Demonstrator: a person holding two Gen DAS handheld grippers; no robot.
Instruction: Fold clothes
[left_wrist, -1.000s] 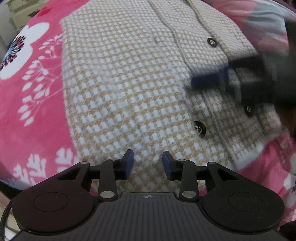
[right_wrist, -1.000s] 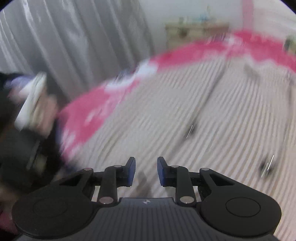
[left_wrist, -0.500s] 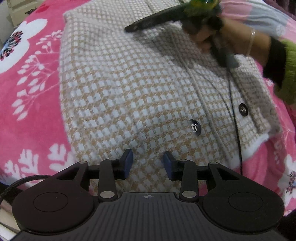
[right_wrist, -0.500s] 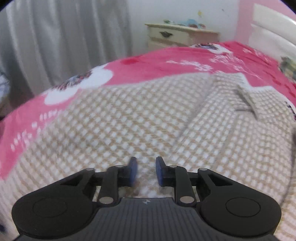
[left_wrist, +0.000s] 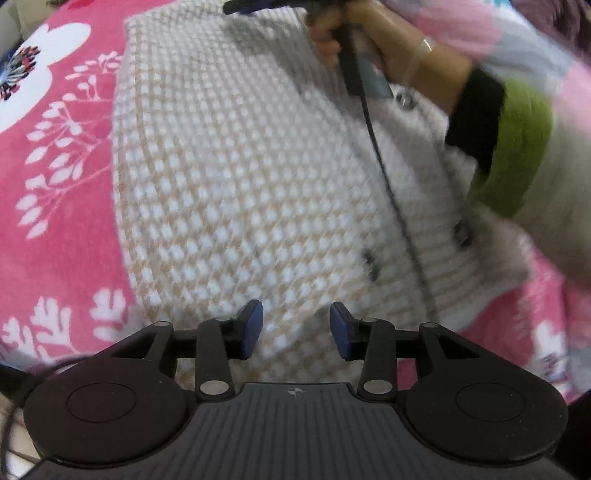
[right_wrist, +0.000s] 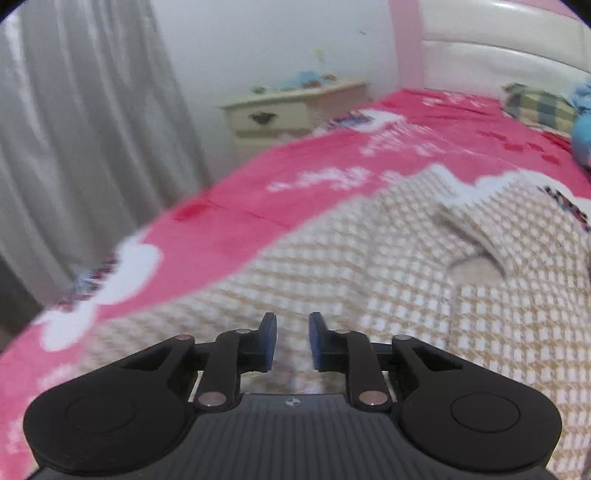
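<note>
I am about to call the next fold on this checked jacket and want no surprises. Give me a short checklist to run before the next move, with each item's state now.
1. Checked jacket lies spread on the pink blanket: ok.
2. Left gripper empty, jaws apart, just opening, above the near hem: ok.
3. Right gripper empty, narrow gap, jaws just closing, no cloth between them: ok.
4. Right gripper's cable clear of the jacket: not ok, it trails across the button side.
5. Buttons fastened: cannot tell, blurred.
6. Collar lying flat: not ok, rumpled.
</note>
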